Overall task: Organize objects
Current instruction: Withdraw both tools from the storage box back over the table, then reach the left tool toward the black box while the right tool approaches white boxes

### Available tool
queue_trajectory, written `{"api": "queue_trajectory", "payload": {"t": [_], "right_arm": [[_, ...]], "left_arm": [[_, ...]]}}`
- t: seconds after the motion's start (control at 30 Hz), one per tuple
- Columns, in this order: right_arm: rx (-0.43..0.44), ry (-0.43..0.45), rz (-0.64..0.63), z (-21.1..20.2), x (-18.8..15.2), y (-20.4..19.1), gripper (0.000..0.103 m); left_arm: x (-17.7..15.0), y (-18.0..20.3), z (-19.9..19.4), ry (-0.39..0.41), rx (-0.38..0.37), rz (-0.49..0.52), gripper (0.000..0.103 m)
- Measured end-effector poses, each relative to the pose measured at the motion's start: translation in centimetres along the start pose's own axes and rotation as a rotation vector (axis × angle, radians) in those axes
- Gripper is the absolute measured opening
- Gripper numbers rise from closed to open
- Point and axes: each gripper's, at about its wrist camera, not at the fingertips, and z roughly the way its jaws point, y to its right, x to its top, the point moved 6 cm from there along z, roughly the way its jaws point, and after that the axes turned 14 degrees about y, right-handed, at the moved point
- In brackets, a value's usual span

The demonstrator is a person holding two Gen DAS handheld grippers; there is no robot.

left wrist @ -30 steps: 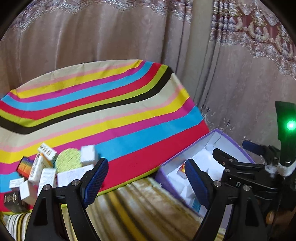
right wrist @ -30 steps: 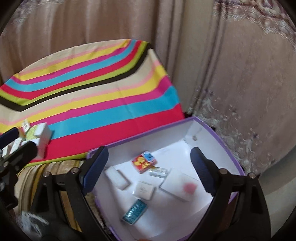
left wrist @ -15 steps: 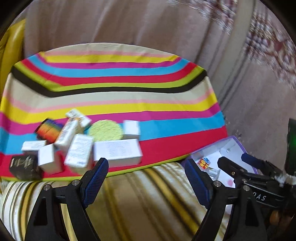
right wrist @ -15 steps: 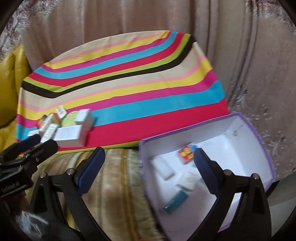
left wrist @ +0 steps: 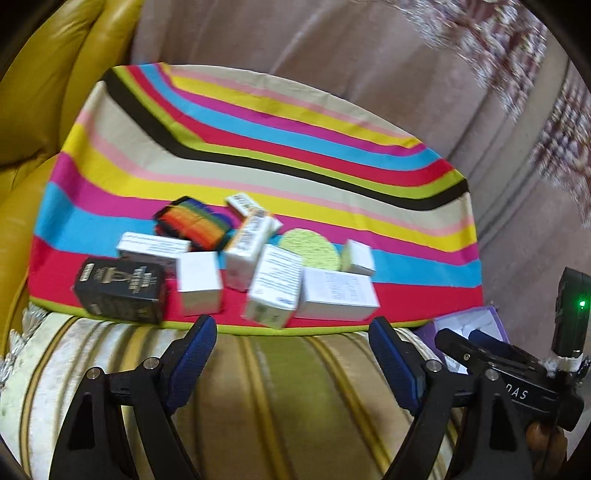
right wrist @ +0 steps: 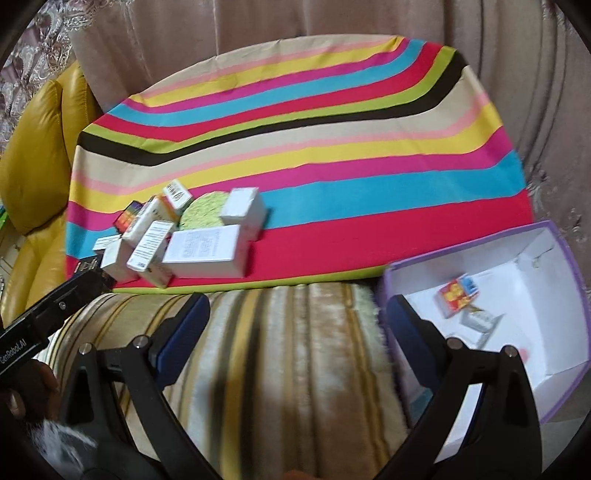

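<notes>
Several small boxes lie in a pile on the striped cloth (left wrist: 258,155): a black box (left wrist: 120,291), a large white box (left wrist: 338,293), a rainbow box (left wrist: 192,223) and a round green pad (left wrist: 310,249). The pile also shows in the right wrist view, with the large white box (right wrist: 205,251) at its front. A purple box (right wrist: 561,258) with a white inside holds a red-yellow packet (right wrist: 458,295) and other small items. My left gripper (left wrist: 293,362) is open and empty, just in front of the pile. My right gripper (right wrist: 297,332) is open and empty, between the pile and the purple box.
A beige-and-gold striped cushion (right wrist: 288,362) runs under both grippers. A yellow leather chair (left wrist: 40,110) stands at the left. Curtains (right wrist: 295,22) hang behind the cloth. The right gripper's body (left wrist: 517,384) shows at the left wrist view's right edge.
Both grippers have swung left, away from the purple box and toward the pile of boxes. Both stayed open and empty.
</notes>
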Motion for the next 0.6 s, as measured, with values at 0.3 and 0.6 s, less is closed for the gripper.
{"api": "queue_trajectory", "payload": {"t": [0.3,0.6], "right_arm": [[0.052,-0.054,-0.045,2.3,-0.4,-3.8,0.098],[0.071,-0.089,-0.067,4.6,-0.4,-6.4,0.098]], "left_arm": [[0.6,-6.1,-0.9,0.013,0.080,-0.076,0.085],[1.3,-10.5,-0.5,-0.002,0.173,-0.105,0.085]]}}
